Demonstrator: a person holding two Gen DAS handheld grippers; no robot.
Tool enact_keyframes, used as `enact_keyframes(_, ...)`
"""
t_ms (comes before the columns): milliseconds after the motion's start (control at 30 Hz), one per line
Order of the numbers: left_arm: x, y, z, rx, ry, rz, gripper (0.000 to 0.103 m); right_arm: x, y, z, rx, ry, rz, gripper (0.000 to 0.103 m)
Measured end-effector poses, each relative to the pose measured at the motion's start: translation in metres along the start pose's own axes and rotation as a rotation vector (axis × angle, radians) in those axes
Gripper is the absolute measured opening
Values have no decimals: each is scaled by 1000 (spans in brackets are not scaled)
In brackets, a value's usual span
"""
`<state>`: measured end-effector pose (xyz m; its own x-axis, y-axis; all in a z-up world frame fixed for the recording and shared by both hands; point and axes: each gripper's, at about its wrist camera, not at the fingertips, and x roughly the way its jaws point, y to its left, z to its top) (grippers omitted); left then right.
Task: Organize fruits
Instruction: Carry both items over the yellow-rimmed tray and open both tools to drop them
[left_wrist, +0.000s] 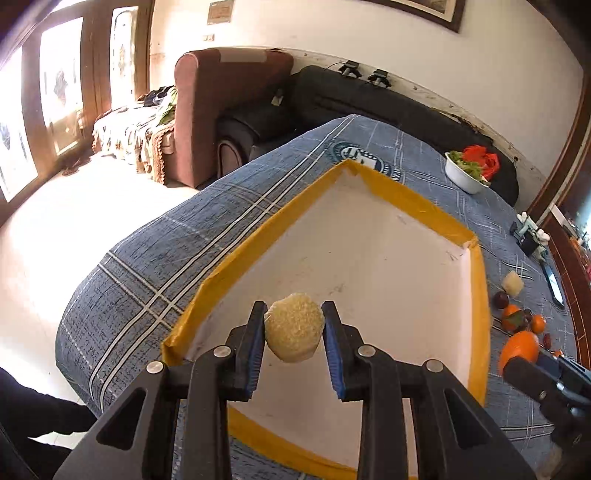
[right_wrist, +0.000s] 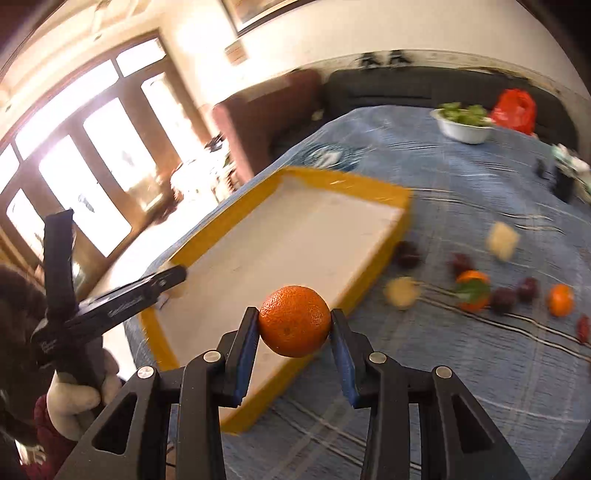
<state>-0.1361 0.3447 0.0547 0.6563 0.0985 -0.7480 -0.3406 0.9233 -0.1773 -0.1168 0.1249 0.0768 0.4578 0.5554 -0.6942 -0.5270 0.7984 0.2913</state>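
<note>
My left gripper (left_wrist: 294, 332) is shut on a pale yellow net-wrapped fruit (left_wrist: 294, 331) and holds it above the near end of the white tray with yellow rim (left_wrist: 406, 199). My right gripper (right_wrist: 294, 323) is shut on an orange (right_wrist: 294, 320), held above the tray's right edge (right_wrist: 388, 254). That orange also shows at the right of the left wrist view (left_wrist: 519, 349). Loose fruit lies on the blue cloth right of the tray: a second wrapped fruit (left_wrist: 512, 283), oranges (right_wrist: 560, 300), dark plums (right_wrist: 504, 299).
A white bowl of greens (left_wrist: 466, 170) and a red bag (right_wrist: 515, 105) stand at the table's far end. Small gadgets and a phone (left_wrist: 552, 282) lie along the right edge. Sofas stand beyond the table. The hand with the left gripper (right_wrist: 110, 299) is at the tray's near left.
</note>
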Motion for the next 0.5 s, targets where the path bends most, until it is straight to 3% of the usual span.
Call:
enact_keyframes(200,12,17,-3,-48,34,-30,29,66,47,-6,-99,125,15,43)
enact_keyframes(300,7,20,0,-64,25,-60,35,90,54,-6,-103,171,3,44)
enact_keyframes(367,0,23,2,-77,6,-83,48,94,53,-6,-103,182,-4,45)
enact_keyframes(500,-18,26,5,-87,-42,-114,50,74,42,3,-44,161,59,47)
